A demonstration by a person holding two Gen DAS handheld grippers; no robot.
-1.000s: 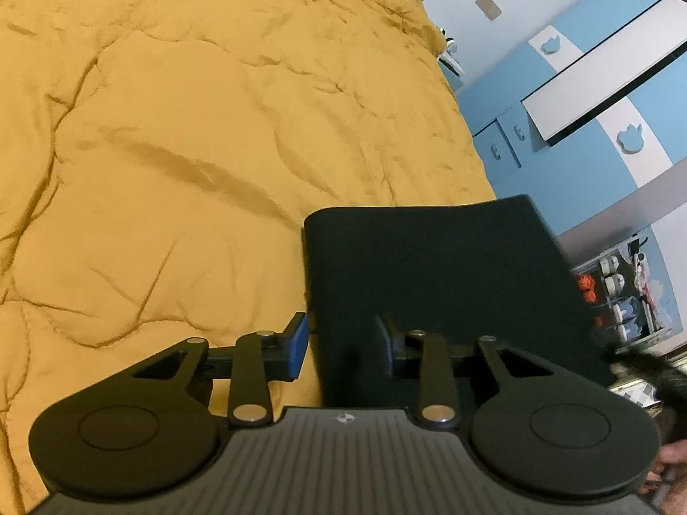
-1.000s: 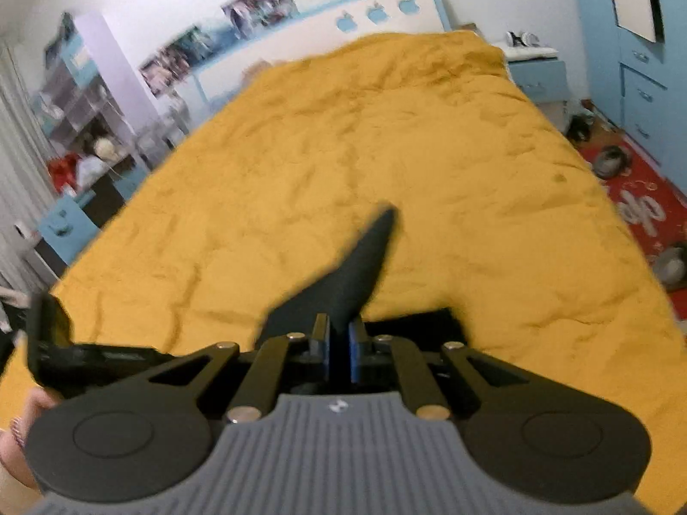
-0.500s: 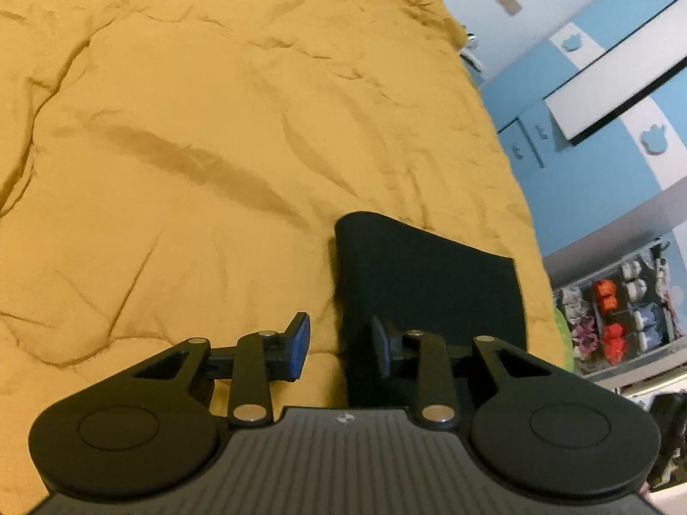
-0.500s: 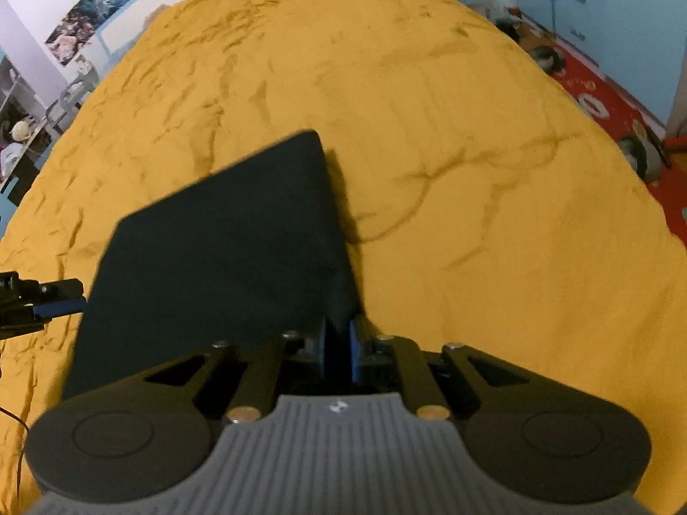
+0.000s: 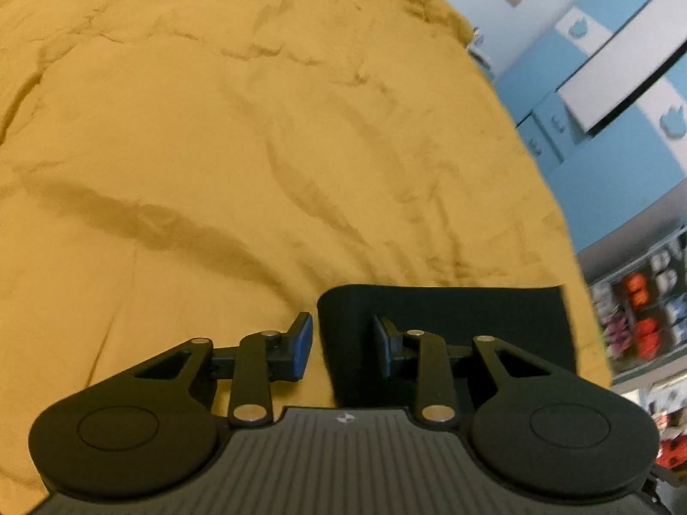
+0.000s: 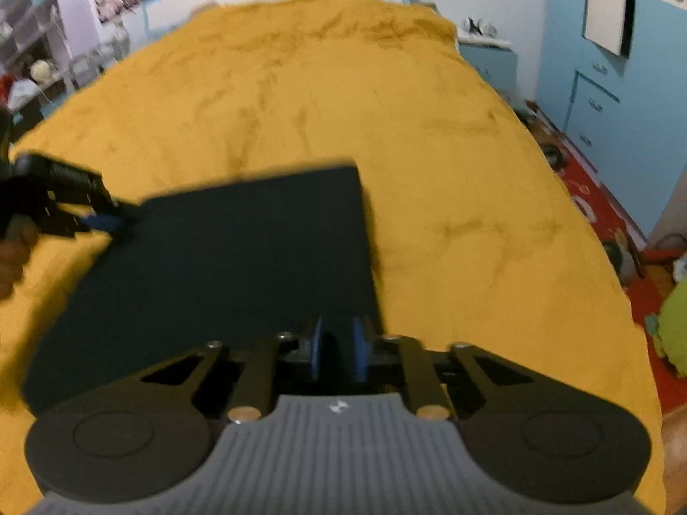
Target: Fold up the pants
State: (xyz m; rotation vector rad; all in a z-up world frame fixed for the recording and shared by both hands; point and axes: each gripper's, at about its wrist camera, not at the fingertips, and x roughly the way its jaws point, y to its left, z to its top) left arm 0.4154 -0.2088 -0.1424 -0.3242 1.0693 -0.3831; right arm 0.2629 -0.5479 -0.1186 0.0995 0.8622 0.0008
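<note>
The black pants [image 6: 240, 257] lie folded into a flat rectangle on the yellow bedspread [image 6: 386, 94]. In the left wrist view the pants [image 5: 451, 313] sit just ahead, under the right finger. My left gripper [image 5: 343, 337] is open and empty, its jaws straddling the pants' left edge; it also shows in the right wrist view [image 6: 92, 219] at the pants' far left corner. My right gripper [image 6: 337, 347] is slightly open at the pants' near right corner, its blue pads apart and holding nothing.
The bedspread [image 5: 214, 128] covers the whole bed. Blue cabinets [image 6: 601, 98] and a red floor mat [image 6: 601, 210] stand to the right of the bed. A shelf of small items [image 5: 644, 313] is beyond the bed's right edge.
The right gripper laid the lifted pants fold down flat and opened its jaws off the cloth. The left gripper stayed open and drew back toward the pants' near edge.
</note>
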